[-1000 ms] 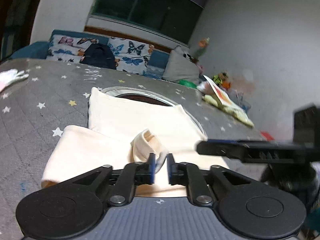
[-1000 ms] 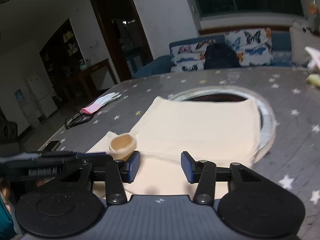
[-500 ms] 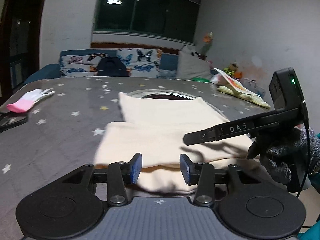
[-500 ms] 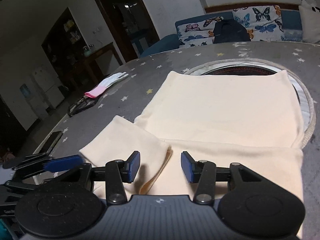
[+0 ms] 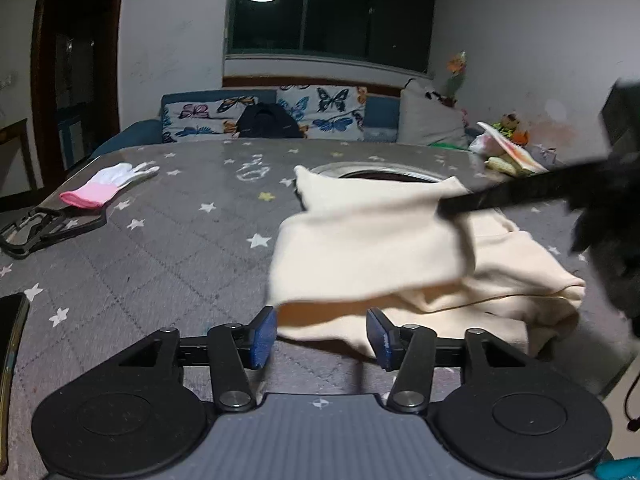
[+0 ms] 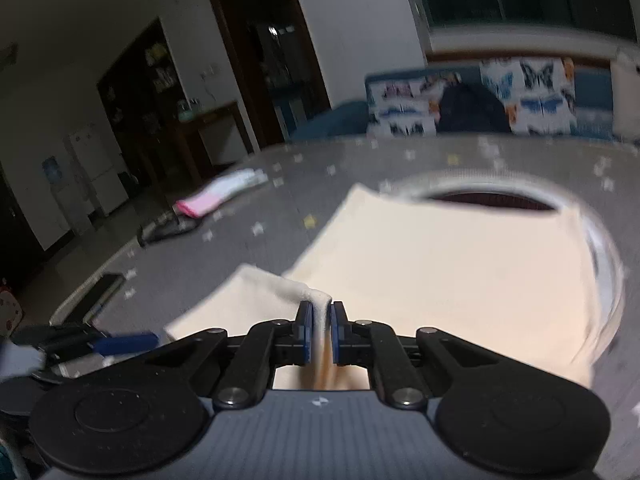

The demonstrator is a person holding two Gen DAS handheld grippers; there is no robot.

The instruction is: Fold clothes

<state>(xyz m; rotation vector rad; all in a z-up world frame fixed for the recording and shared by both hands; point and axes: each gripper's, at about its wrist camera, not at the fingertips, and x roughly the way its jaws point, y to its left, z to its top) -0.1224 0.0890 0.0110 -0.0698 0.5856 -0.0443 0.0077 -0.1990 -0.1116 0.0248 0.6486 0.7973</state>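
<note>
Dim living room, star-print grey table [image 5: 168,248] with the cream garment [image 5: 400,248] spread lengthwise away from both claws, right gripper [image 6: 319,324] pinched tight on its near sleeve fold, left gripper [image 5: 322,338] gaping empty just short of the hem.

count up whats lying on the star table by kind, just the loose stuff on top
cream garment: 1
pink and white glove: 1
black frame-like tool: 1
dark phone at the table edge: 1
total: 4
The right gripper is shut on a fold of the cream garment.
</note>
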